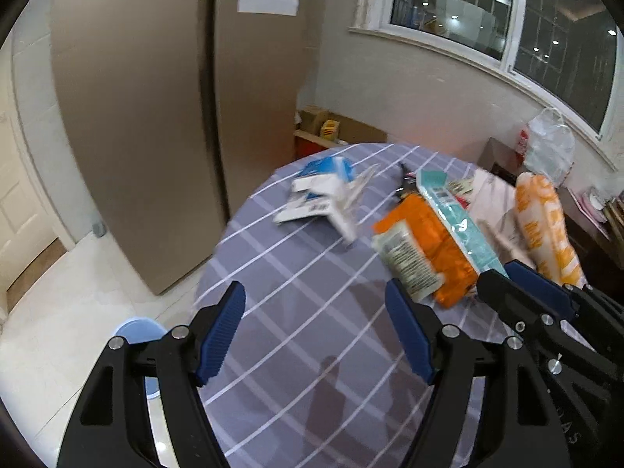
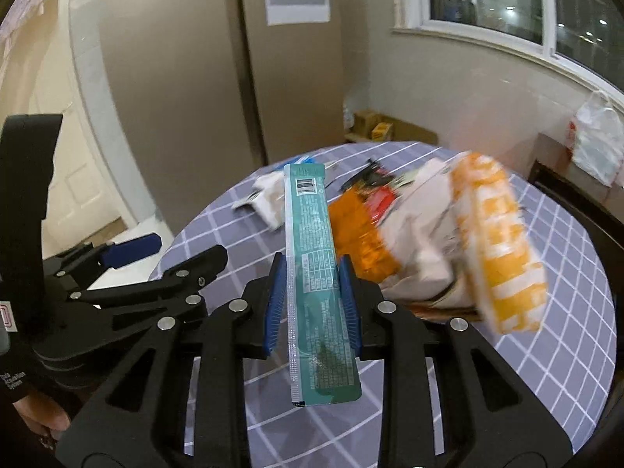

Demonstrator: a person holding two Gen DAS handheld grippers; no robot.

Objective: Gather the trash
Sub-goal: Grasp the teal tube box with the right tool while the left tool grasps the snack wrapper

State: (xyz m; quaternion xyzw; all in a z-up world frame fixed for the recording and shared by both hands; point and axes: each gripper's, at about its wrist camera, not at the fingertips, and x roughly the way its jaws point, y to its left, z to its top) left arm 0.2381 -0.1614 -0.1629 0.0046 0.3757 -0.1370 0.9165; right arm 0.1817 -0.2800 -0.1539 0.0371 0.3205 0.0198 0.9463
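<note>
Risk first, left wrist view: left tongs (image 1: 316, 331) stand spread w/ nothing between the pads, over the worktop (image 1: 296, 273) w/ its checked cloth. Blue-white carton (image 1: 319, 199) lies flat beyond them, apart from the pile of wrappers. Right tongs (image 1: 518, 284) come in from the right edge, pinching one end of the teal wrapper (image 1: 456, 222), which hangs above the orange packet (image 1: 429, 249). Trouble here, I'd guess: the long free end could drag across the orange packet or the orange-white bag (image 1: 546, 230) and sweep one off the worktop edge. Only this view shows a blue round thing (image 1: 136, 335) on the floor left of the worktop; bin or not, can't tell.

Right wrist view: right tongs (image 2: 312, 304) pressed onto the teal wrapper (image 2: 312, 257) approx. mid-length, pads gripping both long edges, wrapper clear of the cloth. It's slick film and thin, so it may slip or fold if swung fast. Left tongs (image 2: 175, 257) sit off to the left, nothing in them. This view alone shows where the pads actually bite, plus the red wrapper (image 2: 382, 199) tucked in the pile, not made out in the other. Blur on the orange-white bag (image 2: 495, 241) hides its print.
</note>
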